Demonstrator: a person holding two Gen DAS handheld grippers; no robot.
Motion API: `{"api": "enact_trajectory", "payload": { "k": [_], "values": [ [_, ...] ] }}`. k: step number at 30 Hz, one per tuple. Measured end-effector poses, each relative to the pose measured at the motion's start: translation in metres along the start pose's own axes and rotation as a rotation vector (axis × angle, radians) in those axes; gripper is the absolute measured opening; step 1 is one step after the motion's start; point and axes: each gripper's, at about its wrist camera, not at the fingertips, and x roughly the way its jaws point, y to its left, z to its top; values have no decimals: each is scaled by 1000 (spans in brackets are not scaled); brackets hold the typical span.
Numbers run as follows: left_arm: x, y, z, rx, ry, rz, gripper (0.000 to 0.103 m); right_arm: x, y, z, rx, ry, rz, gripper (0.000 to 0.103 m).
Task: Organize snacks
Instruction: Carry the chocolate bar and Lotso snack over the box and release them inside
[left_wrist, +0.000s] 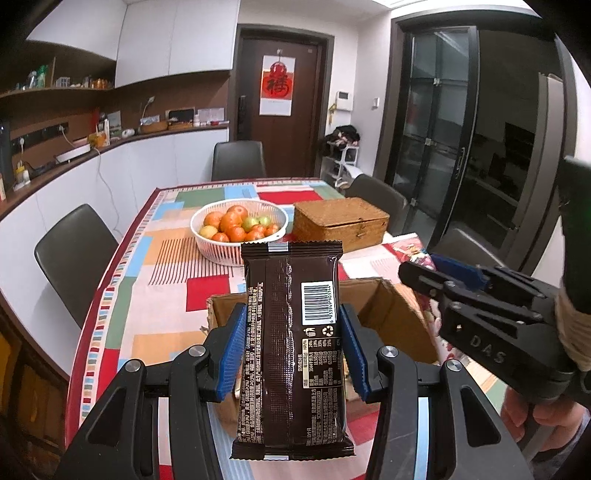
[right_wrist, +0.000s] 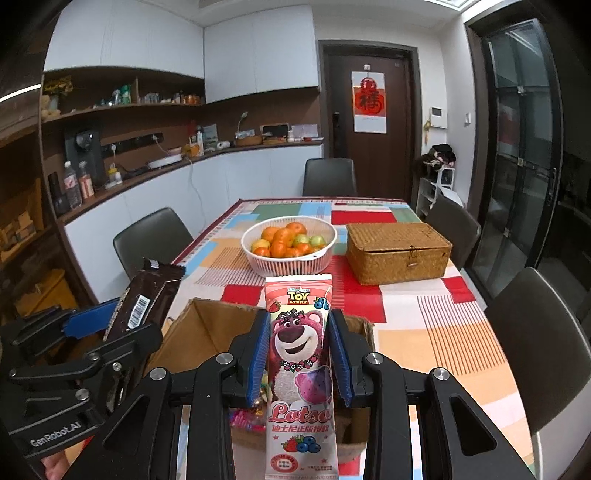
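Observation:
My left gripper (left_wrist: 293, 343) is shut on a dark brown snack packet (left_wrist: 291, 347), held upright with its barcode side to the camera, above an open cardboard box (left_wrist: 384, 306). My right gripper (right_wrist: 299, 354) is shut on a pink Lotso snack packet (right_wrist: 301, 369), held upright over the same box (right_wrist: 207, 328). In the right wrist view the left gripper (right_wrist: 92, 332) and the brown packet (right_wrist: 147, 295) show at the left. In the left wrist view the right gripper (left_wrist: 436, 277) shows at the right, with the pink packet (left_wrist: 410, 251) partly hidden behind it.
A white basket of oranges and green fruit (left_wrist: 238, 229) (right_wrist: 290, 240) and a closed wicker box (left_wrist: 340, 221) (right_wrist: 397, 251) stand on the patchwork tablecloth (left_wrist: 147, 295) beyond the cardboard box. Dark chairs (right_wrist: 151, 240) surround the table. Colourful wrappers lie inside the box.

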Motion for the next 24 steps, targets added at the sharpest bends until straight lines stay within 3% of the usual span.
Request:
{"api": "enact_trajectory", "payload": {
  "k": [8,17,20,24],
  "values": [
    [42,10,1,-11,97,9,48,32,1,11,-13,58,1,33],
    [64,15,-7,-24,159,37,52,64,-7,2,-10,134,-12,34],
    [59,15,-10,-20,155,58,59,70,-8,-1,-12,156,-2,51],
    [41,15,-15,-13,122,90,64,61,-4,-8,-32,154,-12,54]
  ]
}}
